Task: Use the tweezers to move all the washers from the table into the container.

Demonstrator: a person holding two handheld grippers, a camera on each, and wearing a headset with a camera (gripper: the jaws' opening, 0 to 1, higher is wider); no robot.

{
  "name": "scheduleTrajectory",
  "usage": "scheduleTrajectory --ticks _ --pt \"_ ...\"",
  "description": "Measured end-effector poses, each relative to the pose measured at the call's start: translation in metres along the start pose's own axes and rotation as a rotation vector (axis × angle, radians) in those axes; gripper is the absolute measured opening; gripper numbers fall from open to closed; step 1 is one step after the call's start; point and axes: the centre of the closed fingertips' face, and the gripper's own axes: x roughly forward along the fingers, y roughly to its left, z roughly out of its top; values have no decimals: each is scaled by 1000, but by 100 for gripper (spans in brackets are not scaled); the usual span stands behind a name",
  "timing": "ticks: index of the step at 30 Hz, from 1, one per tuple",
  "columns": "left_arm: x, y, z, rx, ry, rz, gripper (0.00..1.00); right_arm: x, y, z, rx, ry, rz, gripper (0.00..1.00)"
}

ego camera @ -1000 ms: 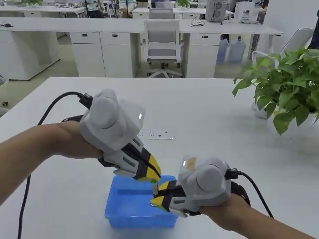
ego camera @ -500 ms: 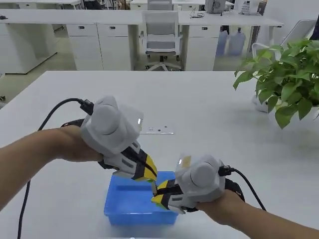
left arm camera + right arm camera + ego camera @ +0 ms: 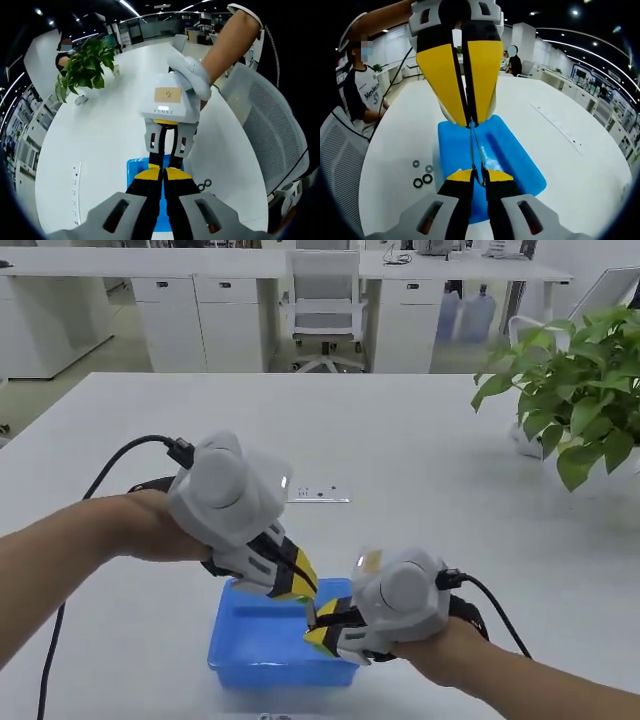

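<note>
Neither gripper has shifted from its station over the blue container (image 3: 250, 645). Right gripper (image 3: 479, 177), nearest: jaws closed on the near end of the tweezers (image 3: 475, 150). Left gripper (image 3: 468, 117): jaws closed on their far end. Washers (image 3: 427, 178) lie on the table (image 3: 390, 150), just beside the container's long edge. Beyond, a potted plant (image 3: 570, 410) stands at the table's right edge.

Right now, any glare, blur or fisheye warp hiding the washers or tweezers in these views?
Head view: evenly lit, sharp, straight lines, soft shadows only on the blue container. Right gripper view: strong fisheye bend along the table, washers sharp, tweezers thin but crisp, and a bright glare patch on the container floor. Left gripper view: same bend, dim room around, washers small yet legible.
</note>
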Motion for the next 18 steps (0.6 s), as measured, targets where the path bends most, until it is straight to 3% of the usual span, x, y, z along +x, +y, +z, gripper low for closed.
scheduleTrajectory --ticks 18 --pt "5 0 -6 0 18 -15 4 6 -2 -7 10 13 8 10"
